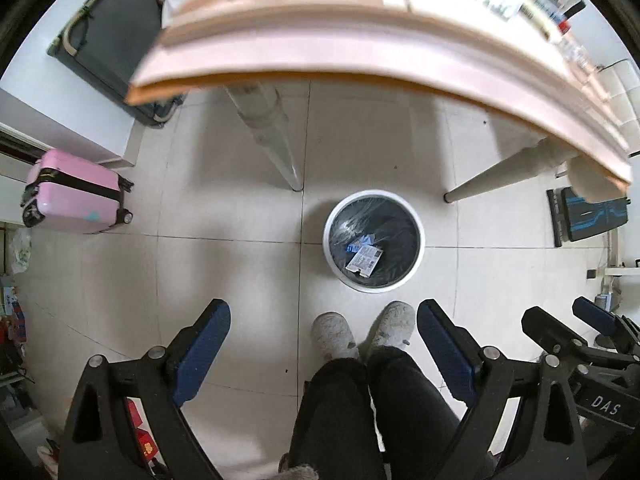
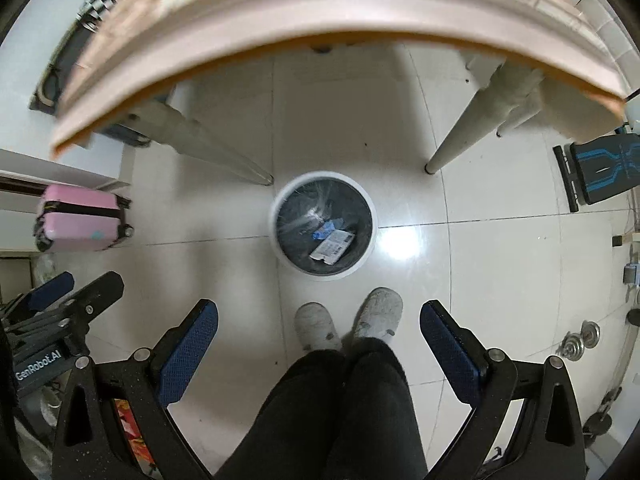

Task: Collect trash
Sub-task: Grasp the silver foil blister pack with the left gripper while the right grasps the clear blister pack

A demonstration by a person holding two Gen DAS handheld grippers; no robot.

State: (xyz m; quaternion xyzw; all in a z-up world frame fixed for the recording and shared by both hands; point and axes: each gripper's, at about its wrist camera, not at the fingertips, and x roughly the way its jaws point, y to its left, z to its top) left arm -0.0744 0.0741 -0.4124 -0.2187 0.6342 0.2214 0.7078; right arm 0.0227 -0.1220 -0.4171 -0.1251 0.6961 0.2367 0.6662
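Observation:
A round white trash bin (image 1: 418,240) with a black liner stands on the tiled floor below the table edge; it also shows in the right wrist view (image 2: 276,236). Inside lie a white printed packet (image 1: 365,258) (image 2: 333,249) and a blue wrapper (image 1: 360,242) (image 2: 325,231). My left gripper (image 1: 324,320) is open and empty, held high above the floor near the bin. My right gripper (image 2: 319,318) is open and empty, likewise above the floor. Each gripper shows at the edge of the other's view.
A pinkish table (image 1: 360,52) (image 2: 320,12) spans the top, with cream legs (image 1: 272,136) (image 2: 460,140) beside the bin. The person's slippered feet (image 1: 360,332) (image 2: 348,320) stand in front of the bin. A pink suitcase (image 1: 76,192) stands left, a dark case (image 1: 592,212) right.

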